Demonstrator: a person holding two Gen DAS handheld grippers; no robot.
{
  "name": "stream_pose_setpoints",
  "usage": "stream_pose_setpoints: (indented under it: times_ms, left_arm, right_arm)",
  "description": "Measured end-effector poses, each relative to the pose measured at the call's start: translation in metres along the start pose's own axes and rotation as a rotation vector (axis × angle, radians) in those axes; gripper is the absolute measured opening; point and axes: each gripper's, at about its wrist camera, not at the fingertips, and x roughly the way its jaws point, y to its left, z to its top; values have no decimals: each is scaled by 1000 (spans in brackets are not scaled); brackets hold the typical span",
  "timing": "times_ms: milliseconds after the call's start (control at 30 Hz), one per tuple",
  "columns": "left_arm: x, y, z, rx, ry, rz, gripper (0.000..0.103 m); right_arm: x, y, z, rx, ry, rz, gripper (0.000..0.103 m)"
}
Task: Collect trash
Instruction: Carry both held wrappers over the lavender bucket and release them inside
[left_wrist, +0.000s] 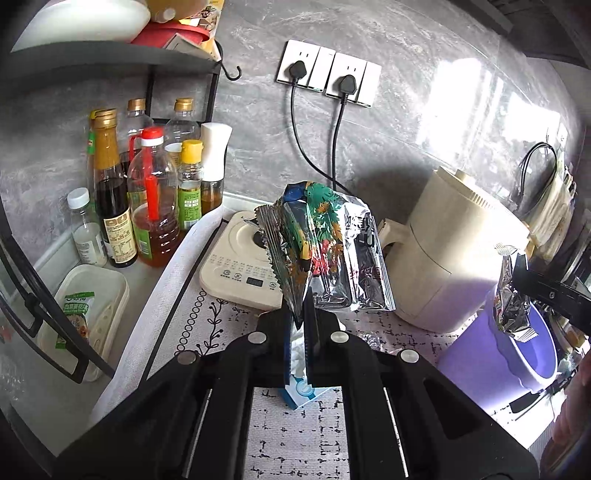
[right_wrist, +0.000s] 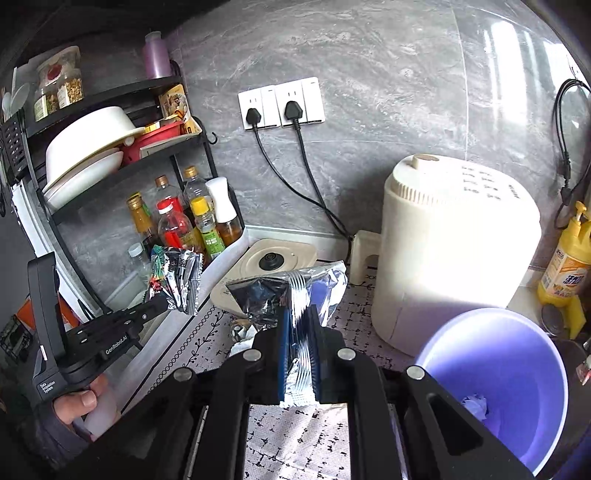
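Note:
My left gripper is shut on a crumpled foil snack wrapper with green and orange print, held up above the patterned mat; it also shows in the right wrist view. My right gripper is shut on a second silver foil wrapper, held just left of the purple trash bin. In the left wrist view that wrapper hangs over the bin. A crumpled paper scrap lies inside the bin.
A cream air fryer stands behind the bin. A cream induction cooker sits on the mat, a blue tissue pack below my left gripper. Sauce bottles and a black rack stand at left. A yellow detergent bottle stands right.

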Motion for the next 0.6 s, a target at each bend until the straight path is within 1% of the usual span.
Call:
stream_pose_setpoints:
  times_ms: [67, 333, 400, 433, 467, 500, 533, 600]
  left_arm:
    - [-3, -12, 0, 17, -6, -16, 6]
    - [-10, -64, -2, 79, -5, -107, 6]
    - [-10, -77, -2, 94, -3, -130, 6]
    - [-11, -84, -2, 101, -1, -142, 6]
    - [-12, -90, -2, 109, -1, -155, 6]
    - [-12, -97, -1, 118, -2, -166, 6]
    - [-13, -104, -1, 128, -3, -176, 6]
    - [-15, -117, -1, 148, -4, -198, 6]
  right_arm:
    - [-13, -9, -1, -12, -18, -51, 11]
    - [-57, -60, -12, 45, -56, -169, 11]
    - [-67, -70, -13, 55, -76, -233, 15]
    - [-73, -76, -14, 70, -85, -269, 25]
    - [-79, -83, -16, 91, -95, -288, 46]
    - [-86, -90, -17, 112, -108, -295, 54]
    - [-92, -96, -19, 125, -116, -307, 61]
    - [-103, -103, -23, 128, -120, -330, 63]
